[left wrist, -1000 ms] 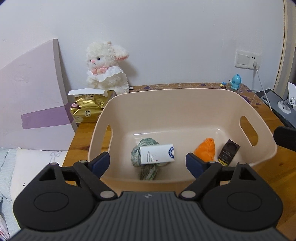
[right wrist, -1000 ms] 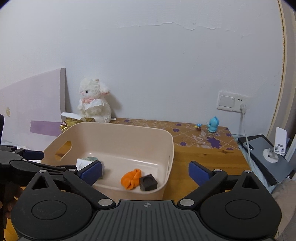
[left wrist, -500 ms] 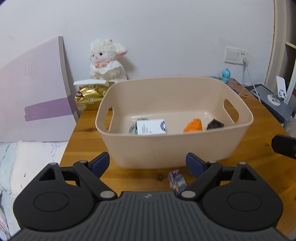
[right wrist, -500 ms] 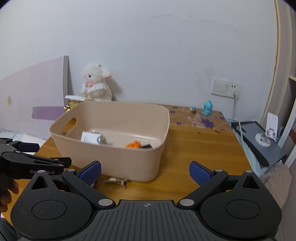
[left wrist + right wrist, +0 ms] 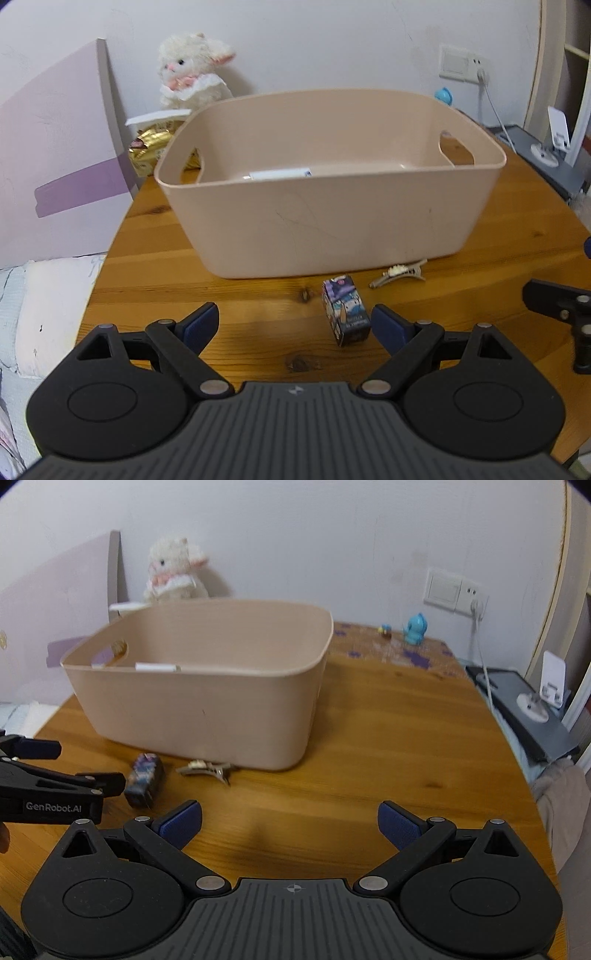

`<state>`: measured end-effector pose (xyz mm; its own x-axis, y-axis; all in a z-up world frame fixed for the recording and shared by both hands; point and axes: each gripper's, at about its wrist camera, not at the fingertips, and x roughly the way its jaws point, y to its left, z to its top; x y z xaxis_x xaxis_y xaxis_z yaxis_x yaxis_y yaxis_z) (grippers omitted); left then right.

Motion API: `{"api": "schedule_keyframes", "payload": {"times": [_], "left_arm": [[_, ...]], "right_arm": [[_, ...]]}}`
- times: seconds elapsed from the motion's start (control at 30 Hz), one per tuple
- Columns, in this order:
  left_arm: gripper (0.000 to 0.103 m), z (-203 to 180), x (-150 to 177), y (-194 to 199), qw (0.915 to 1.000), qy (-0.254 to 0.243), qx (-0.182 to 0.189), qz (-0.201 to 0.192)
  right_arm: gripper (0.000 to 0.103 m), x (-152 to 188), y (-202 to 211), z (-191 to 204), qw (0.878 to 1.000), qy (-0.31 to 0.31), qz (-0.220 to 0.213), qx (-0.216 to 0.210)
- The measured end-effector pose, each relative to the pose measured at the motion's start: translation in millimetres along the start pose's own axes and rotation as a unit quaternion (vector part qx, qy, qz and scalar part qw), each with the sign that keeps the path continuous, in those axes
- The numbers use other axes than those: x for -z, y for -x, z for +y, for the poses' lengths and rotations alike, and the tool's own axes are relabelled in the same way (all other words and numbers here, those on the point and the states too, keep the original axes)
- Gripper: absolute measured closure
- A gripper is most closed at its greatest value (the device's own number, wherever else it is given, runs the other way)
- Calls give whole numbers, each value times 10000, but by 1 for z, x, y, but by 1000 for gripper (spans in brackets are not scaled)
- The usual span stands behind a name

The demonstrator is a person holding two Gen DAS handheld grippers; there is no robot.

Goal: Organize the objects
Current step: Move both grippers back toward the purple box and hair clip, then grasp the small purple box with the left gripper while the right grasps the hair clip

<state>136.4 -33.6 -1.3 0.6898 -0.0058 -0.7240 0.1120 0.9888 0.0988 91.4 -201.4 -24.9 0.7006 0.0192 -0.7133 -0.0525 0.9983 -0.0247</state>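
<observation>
**Small box and hair clip lie in front of the bin, both claws wide**

The small printed box (image 5: pixel 346 316) lies on the wooden table (image 5: pixel 236 306), just in front of the beige plastic bin (image 5: pixel 332 221) and apart from its near wall. To its right, close by but not touching it, lies a metal hair clip (image 5: pixel 399 274) with a pale ornament on top — it sits almost against the foot of the bin. In the right wrist view the same box (image 5: pixel 144 780) and clip (image 5: pixel 207 768) show at the lower left of the bin (image 5: pixel 207 709).

Inside the bin only the top edge of a white carton (image 5: pixel 279 173) peeks over the rim; the rest of the contents is hidden by the near wall.

The left gripper (image 5: pixel 294 326) hangs low over the table with its blue pads spread wide and nothing between them; the small box lies just inside its right pad. The right gripper (image 5: pixel 290 825) is likewise wide and holds nothing, over bare wood to the right of the clip.

Behind the bin stand a white plush lamb (image 5: pixel 192 70) and a gold packet (image 5: pixel 151 149) (partly hidden by the bin's left corner). Further right, by the wall socket (image 5: pixel 456 594), is a small blue figurine (image 5: pixel 415 628).
</observation>
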Motion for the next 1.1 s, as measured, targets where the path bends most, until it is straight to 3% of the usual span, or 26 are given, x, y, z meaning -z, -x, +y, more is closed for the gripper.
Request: {"api": "schedule_keyframes", "payload": {"times": [0.5, 0.57, 0.93, 1.1], "left_arm": [[16, -5, -3, -62, 9979, 101, 440, 473], [26, -1, -3, -67, 9980, 172, 369, 481], [56, 30, -6, -78, 9984, 224, 437, 272], [57, 46, -9, -82, 9986, 254, 376, 282]], "right_arm": [[0, -3, -54, 4, 9989, 74, 432, -177], [0, -4, -61, 12, 9986, 124, 461, -226], [0, -11, -90, 50, 9979, 199, 546, -296], [0, -16, -97, 63, 9989, 135, 387, -236]]}}
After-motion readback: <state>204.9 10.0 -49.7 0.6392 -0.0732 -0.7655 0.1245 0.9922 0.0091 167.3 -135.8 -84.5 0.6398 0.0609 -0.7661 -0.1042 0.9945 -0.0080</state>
